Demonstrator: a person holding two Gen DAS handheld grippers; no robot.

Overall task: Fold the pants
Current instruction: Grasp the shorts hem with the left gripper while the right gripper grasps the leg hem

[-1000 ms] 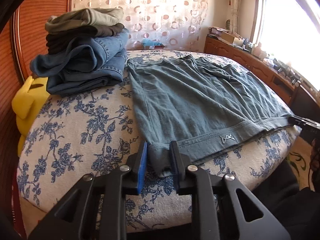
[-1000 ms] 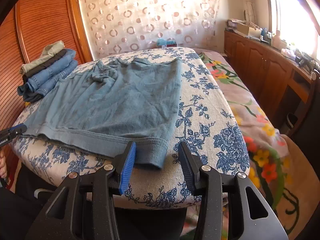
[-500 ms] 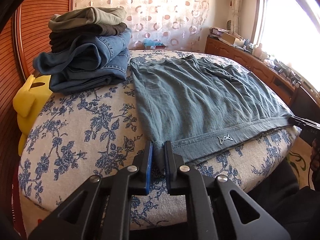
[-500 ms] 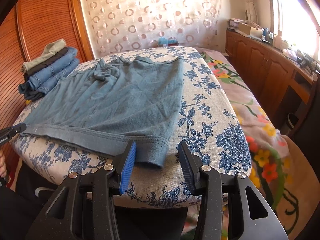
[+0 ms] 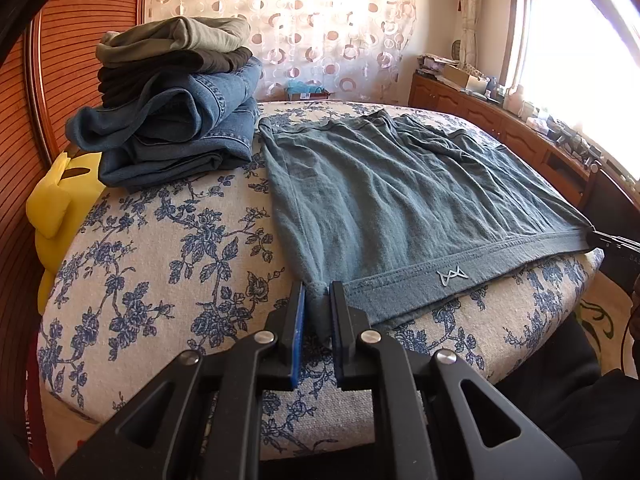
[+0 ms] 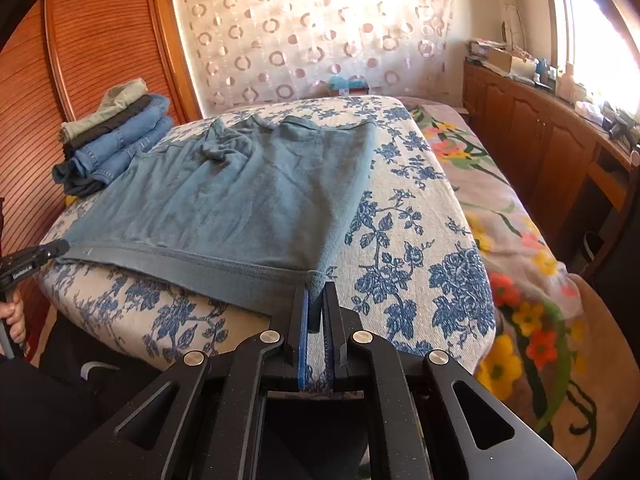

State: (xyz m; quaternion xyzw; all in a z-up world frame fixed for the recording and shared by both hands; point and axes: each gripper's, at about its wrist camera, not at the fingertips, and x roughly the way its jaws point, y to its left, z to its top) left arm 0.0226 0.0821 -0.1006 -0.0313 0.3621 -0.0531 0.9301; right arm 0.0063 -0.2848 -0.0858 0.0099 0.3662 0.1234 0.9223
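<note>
Between both tongs [image 5: 318, 298] [image 6: 316, 296], pants [image 5: 400, 200] hem corners sit pinched.

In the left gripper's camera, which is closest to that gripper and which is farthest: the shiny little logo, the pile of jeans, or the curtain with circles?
From the left gripper, which is shut on the corner of the teal pants:
1. Shiny logo, just right, on the near hem.
2. Pile of jeans, farther back on the left.
3. Curtain with circles, at the far wall behind the bed.

Sunlit window [image 5: 576, 40], wooden cabinets [image 6: 532, 140], circle-patterned curtain [image 5: 320, 20], slatted wardrobe [image 6: 80, 60]
</note>
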